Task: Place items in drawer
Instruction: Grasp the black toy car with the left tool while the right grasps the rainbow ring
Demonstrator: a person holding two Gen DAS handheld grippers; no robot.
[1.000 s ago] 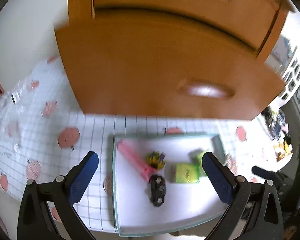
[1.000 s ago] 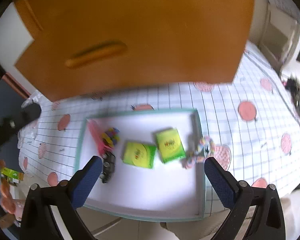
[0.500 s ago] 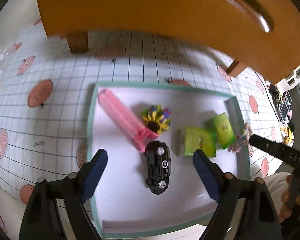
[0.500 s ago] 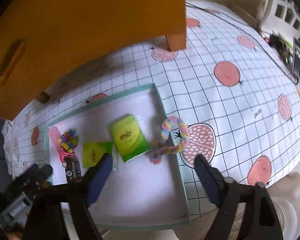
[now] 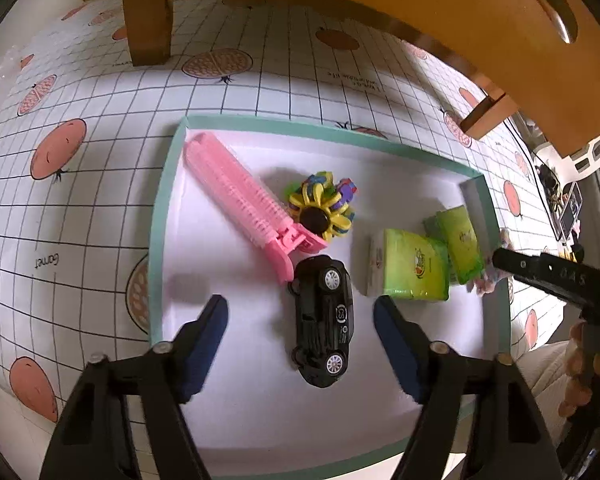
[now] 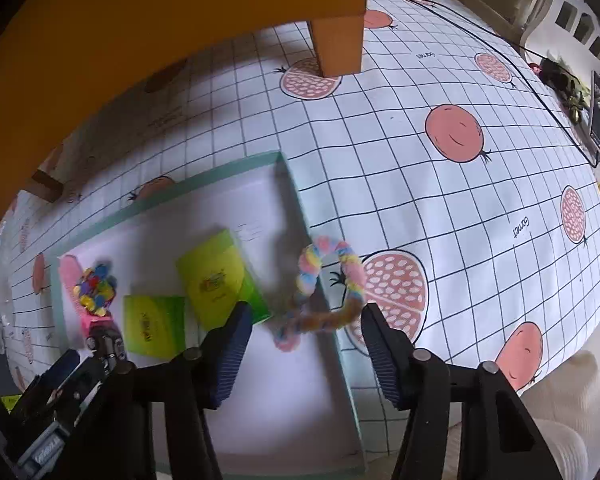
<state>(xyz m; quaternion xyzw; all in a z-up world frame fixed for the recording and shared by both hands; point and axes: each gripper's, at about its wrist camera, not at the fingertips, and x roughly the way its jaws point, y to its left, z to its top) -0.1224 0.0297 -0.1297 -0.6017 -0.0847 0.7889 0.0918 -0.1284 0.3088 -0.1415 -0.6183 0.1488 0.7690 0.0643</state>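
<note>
A white tray (image 5: 160, 216) with a teal rim holds a pink hair roller clip (image 5: 240, 200), a yellow flower toy (image 5: 320, 210), a black toy car (image 5: 326, 316) and two green tissue packs (image 5: 414, 268). My left gripper (image 5: 300, 320) hangs open just above the car, one finger on each side of it. A pastel fuzzy ring (image 6: 332, 280) lies across the tray's right rim (image 6: 300, 208). My right gripper (image 6: 304, 332) is open right over that ring. The orange wooden drawer unit (image 5: 440, 4) stands on legs behind the tray.
The table wears a white grid cloth with pomegranate prints (image 6: 456, 128). A wooden leg (image 6: 338, 46) of the unit stands near the tray's far right corner, another leg (image 5: 148, 26) at far left. A hand (image 5: 584, 364) holds the right gripper's handle. Clutter (image 6: 572, 88) lies at the far right edge.
Both grippers have dropped down from drawer height toward the tray. The left one now straddles the black car and the right one has closed in on the fuzzy ring.
</note>
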